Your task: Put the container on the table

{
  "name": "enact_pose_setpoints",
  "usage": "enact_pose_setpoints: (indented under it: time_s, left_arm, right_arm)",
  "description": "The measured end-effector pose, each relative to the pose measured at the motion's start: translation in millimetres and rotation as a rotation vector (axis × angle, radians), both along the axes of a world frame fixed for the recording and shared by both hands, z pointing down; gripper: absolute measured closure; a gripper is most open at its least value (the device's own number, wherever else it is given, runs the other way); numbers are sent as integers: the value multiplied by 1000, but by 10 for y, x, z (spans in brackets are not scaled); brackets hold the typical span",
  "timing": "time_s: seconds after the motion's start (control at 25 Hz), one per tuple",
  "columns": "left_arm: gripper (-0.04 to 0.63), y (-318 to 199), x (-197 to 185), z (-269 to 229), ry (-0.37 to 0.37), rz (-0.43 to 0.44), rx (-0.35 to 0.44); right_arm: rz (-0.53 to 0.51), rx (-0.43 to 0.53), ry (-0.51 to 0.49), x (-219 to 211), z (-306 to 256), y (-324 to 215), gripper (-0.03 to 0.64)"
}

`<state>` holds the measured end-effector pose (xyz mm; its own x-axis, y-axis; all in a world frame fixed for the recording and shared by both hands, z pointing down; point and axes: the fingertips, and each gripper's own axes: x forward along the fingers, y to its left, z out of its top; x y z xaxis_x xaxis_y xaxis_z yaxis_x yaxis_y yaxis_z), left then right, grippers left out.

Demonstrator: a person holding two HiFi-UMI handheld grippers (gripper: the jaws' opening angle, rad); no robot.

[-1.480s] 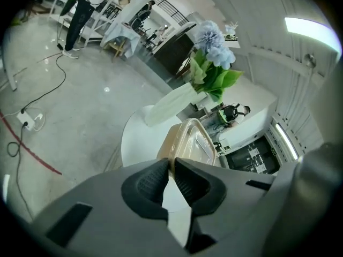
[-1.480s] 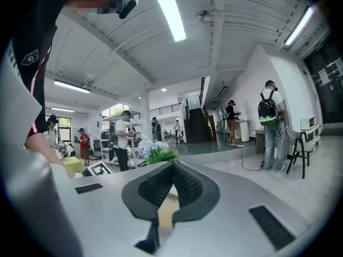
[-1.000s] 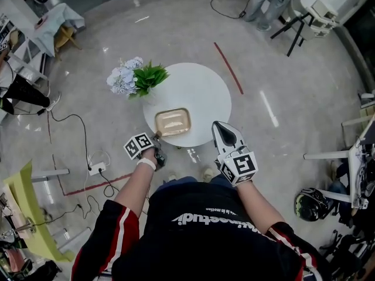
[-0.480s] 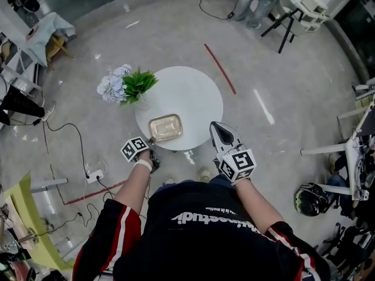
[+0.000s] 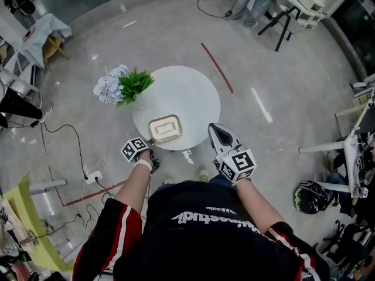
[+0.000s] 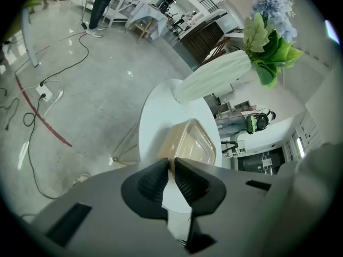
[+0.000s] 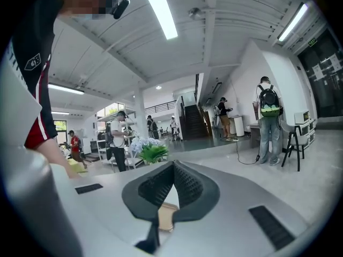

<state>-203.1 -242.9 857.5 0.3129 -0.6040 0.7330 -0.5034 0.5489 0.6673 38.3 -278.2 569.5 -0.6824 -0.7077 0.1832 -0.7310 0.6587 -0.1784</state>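
Note:
A clear, shallow plastic container (image 5: 164,127) lies at the near edge of the round white table (image 5: 187,92). My left gripper (image 5: 153,141) is at its near left corner. In the left gripper view the jaws of the left gripper (image 6: 172,162) are pressed together on the rim of the container (image 6: 190,141), which rests over the table (image 6: 155,116). My right gripper (image 5: 216,127) hovers beside the table's near right edge, apart from the container. In the right gripper view the right gripper (image 7: 174,165) is shut with nothing in it.
A white vase of blue flowers and green leaves (image 5: 120,85) stands at the table's left rim, leaning outward. Cables and a power strip (image 5: 92,172) lie on the floor at left. A red tape line (image 5: 217,67), a helmet (image 5: 310,199) and white furniture (image 5: 351,151) are at right.
The view has shifted a little, so the table sits further left in the picture. The container and left gripper stay at the table's near edge. The right gripper has hardly moved.

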Motion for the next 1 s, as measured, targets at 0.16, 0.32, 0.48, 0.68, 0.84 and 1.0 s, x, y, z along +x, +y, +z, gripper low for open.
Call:
enact_pose_setpoints:
  time_s: [0.16, 0.32, 0.48, 0.68, 0.84, 1.0]
  left_arm:
    - [548, -18, -17, -9, -40, 19, 12]
    - [546, -12, -18, -14, -68, 29, 17]
    - [543, -1, -17, -12, -92, 52, 26]
    - [490, -5, -17, -36, -119, 77, 49]
    - [478, 19, -62, -38, -169, 101, 52]
    - [477, 21, -139, -99, -264, 150, 85]
  right_arm:
    - [-4, -3, -3, -5, 0, 17, 607]
    - [0, -3, -3, 31, -19, 32, 607]
    - [0, 0, 0, 41, -26, 51, 607]
    - [11, 0, 0, 68, -32, 72, 607]
    - [15, 0, -4, 81, -41, 100, 606]
    - [14, 5, -1, 58, -46, 132, 606]
